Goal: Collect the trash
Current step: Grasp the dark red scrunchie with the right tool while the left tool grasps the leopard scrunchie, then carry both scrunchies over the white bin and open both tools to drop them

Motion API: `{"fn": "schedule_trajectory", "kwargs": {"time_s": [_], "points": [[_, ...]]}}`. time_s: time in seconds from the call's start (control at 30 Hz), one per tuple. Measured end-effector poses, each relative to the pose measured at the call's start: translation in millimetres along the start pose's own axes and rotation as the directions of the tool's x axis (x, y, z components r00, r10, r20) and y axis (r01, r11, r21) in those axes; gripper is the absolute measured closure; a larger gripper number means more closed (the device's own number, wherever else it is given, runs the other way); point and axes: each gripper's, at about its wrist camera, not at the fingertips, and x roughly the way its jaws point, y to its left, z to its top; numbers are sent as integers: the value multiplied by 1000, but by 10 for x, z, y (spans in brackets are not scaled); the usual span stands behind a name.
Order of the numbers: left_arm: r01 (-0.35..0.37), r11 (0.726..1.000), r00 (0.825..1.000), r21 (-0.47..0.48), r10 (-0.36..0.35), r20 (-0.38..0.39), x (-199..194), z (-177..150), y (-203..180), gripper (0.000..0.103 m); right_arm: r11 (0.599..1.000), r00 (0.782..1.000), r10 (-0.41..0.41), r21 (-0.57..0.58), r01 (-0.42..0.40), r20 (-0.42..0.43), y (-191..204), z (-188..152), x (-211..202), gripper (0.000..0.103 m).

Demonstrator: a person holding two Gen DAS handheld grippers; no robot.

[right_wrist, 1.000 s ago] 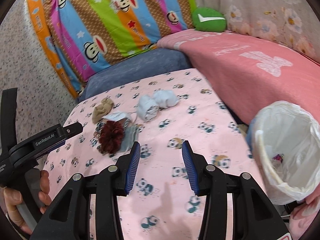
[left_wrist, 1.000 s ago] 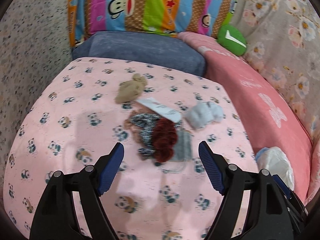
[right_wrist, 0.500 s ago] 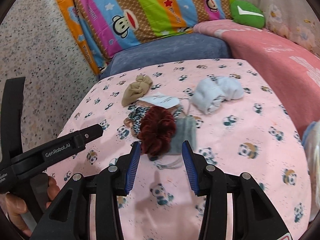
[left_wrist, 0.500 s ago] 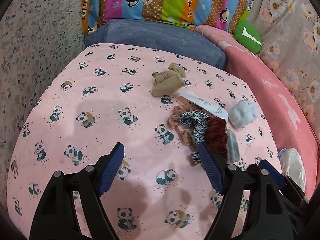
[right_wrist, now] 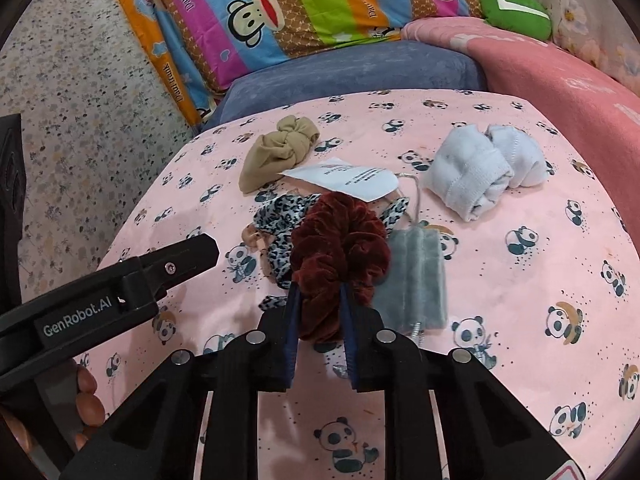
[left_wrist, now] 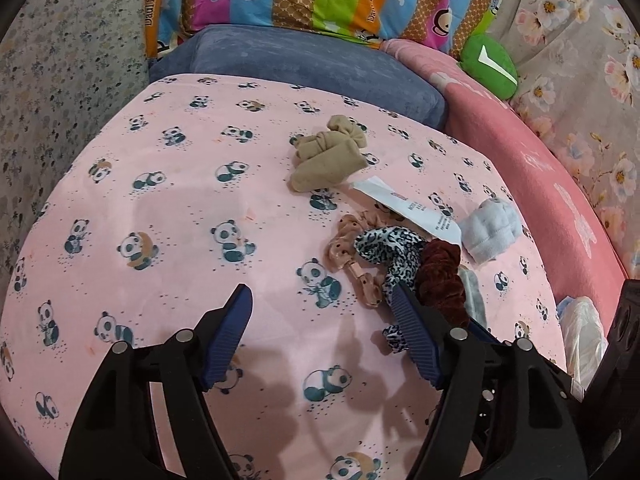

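Note:
My right gripper (right_wrist: 318,300) is shut on a dark red velvet scrunchie (right_wrist: 338,240), which also shows in the left wrist view (left_wrist: 440,272). Under and beside it lie a leopard-print scrunchie (right_wrist: 280,220), a grey face mask (right_wrist: 416,276) and a white paper label (right_wrist: 348,180). My left gripper (left_wrist: 320,320) is open and empty over the pink panda sheet (left_wrist: 180,220), left of the pile. The leopard scrunchie (left_wrist: 392,248) and the label (left_wrist: 416,208) show there too.
Rolled tan socks (right_wrist: 280,148) and pale blue socks (right_wrist: 480,168) lie behind the pile. A white-lined trash bin (left_wrist: 580,332) stands at the right bed edge. A blue cushion (left_wrist: 304,60), a striped monkey pillow (right_wrist: 300,8) and a pink blanket (left_wrist: 540,168) border the sheet.
My right gripper moved forward onto the pile and closed on the dark red scrunchie. My left gripper shifted slightly and stayed open.

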Motion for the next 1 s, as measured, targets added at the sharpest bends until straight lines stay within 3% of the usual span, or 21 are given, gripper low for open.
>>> {"fn": "schedule_trajectory", "kwargs": {"time_s": [0.17,0.23,0.33,0.4,0.43,0.5,0.53,0.73,1.0], "points": [[37,999,999,32,-37,-23,129,-31,-214,35,999,999,-21,43,19,50,-184,9,-213,88],[56,997,998,50,-54,-34,194,-43,-324,40,998,997,-32,65,28,69,-269,9,-321,89],[74,995,996,63,-71,-55,298,-56,-447,54,996,994,-54,80,46,92,-365,1,-455,88],[84,994,994,67,-79,-69,359,-63,-503,71,994,993,-62,91,53,104,-423,-14,-536,88],[81,994,994,67,-76,-73,382,-68,-519,73,994,992,-66,95,56,106,-452,-24,-562,88],[84,994,994,72,-79,-74,395,-82,-549,96,993,991,-73,106,61,112,-502,-46,-618,88],[94,993,993,75,-88,-78,389,-91,-564,99,992,990,-75,113,61,117,-534,-59,-653,88],[99,990,995,104,-95,-43,178,-149,-716,101,986,985,-83,158,59,149,-682,-82,-865,88],[156,974,987,164,-160,9,-276,-195,-1148,101,978,971,-98,202,53,219,-870,-132,-1308,88]]}}
